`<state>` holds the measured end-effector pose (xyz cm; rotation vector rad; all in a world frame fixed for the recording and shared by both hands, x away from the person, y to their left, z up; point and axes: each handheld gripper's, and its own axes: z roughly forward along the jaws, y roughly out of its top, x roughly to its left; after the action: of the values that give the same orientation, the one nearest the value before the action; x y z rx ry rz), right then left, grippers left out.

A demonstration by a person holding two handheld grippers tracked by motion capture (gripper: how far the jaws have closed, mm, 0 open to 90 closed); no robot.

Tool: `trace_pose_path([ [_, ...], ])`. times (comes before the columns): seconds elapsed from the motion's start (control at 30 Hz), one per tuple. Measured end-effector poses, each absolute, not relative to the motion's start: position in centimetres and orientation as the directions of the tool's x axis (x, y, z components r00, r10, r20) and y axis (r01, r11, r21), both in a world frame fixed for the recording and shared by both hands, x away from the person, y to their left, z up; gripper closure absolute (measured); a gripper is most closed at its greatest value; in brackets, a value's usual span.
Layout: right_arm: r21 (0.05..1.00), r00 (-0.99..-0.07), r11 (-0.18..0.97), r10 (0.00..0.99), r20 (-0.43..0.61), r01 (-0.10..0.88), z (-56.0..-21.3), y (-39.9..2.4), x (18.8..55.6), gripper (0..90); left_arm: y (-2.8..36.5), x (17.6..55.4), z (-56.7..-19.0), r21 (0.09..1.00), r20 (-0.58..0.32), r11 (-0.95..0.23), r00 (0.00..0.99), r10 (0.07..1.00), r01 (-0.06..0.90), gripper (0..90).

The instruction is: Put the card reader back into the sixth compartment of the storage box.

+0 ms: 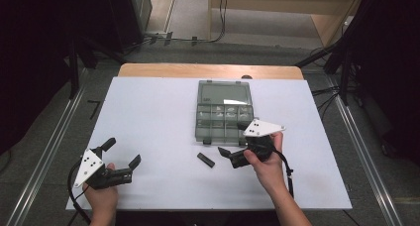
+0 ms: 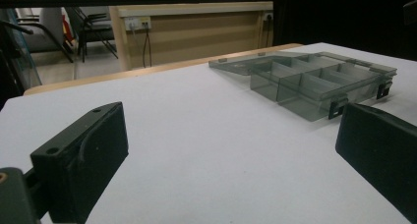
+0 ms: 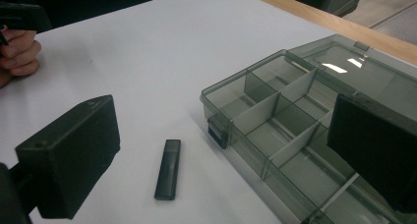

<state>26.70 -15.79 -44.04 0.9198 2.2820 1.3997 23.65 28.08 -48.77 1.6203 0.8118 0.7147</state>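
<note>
right tool [image 1: 232, 147] jaws apart, low beside black stick [image 1: 206, 160]; left tool [image 1: 121, 151] jaws apart, holding nothing.

High view: set above the near edge, facing forward and down, far enough to take in the whole white table [image 1: 148, 112] and the floor beyond. Left gripper view: low, just over the tabletop, facing across it toward the open compartment box [image 2: 314, 81], seen well off. Right gripper view: higher and tilted down, close upon the same box and a small black stick [image 3: 167, 169]. Shared by all three: box and white tabletop.
</note>
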Motion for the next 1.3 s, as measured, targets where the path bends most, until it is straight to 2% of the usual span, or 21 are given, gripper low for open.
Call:
trace_pose_path([
  [1.3,0.828,-0.78,0.382,0.618,0.1,0.409,-45.9,-12.6,27.3,0.0,28.1,23.7,-48.8,0.983,0.029,-0.129,0.579,0.815,0.133,0.0],
])
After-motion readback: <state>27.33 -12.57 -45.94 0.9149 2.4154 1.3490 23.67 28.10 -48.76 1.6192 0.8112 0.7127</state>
